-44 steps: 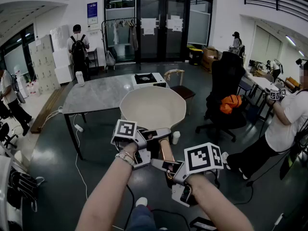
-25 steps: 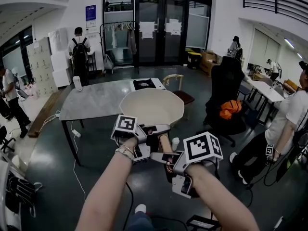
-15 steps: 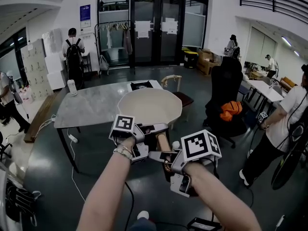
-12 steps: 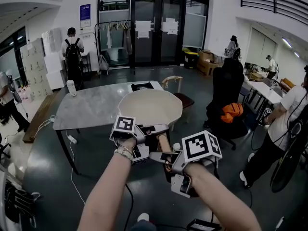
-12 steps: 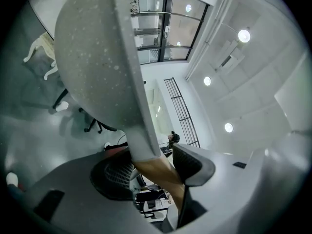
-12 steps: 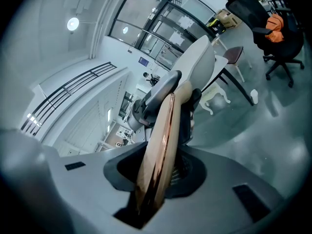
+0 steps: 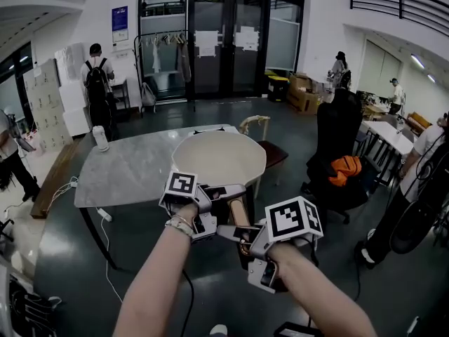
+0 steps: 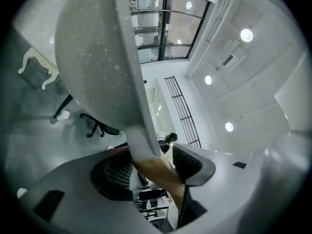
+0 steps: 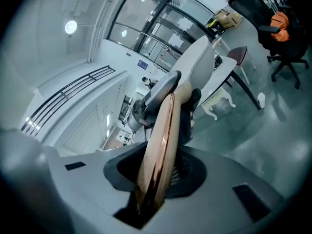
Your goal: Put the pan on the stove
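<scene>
The left hand-held gripper [image 7: 220, 193] and right hand-held gripper [image 7: 236, 232] clamp the handle [image 7: 238, 213] of the pan [image 7: 219, 159], which hangs at the surface's [image 7: 126, 170] near edge, above open floor [image 7: 84, 272].

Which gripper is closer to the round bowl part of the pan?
Left. The left gripper holds the handle right where it joins the pan's bowl. The right gripper grips the handle farther back, toward its end.
</scene>
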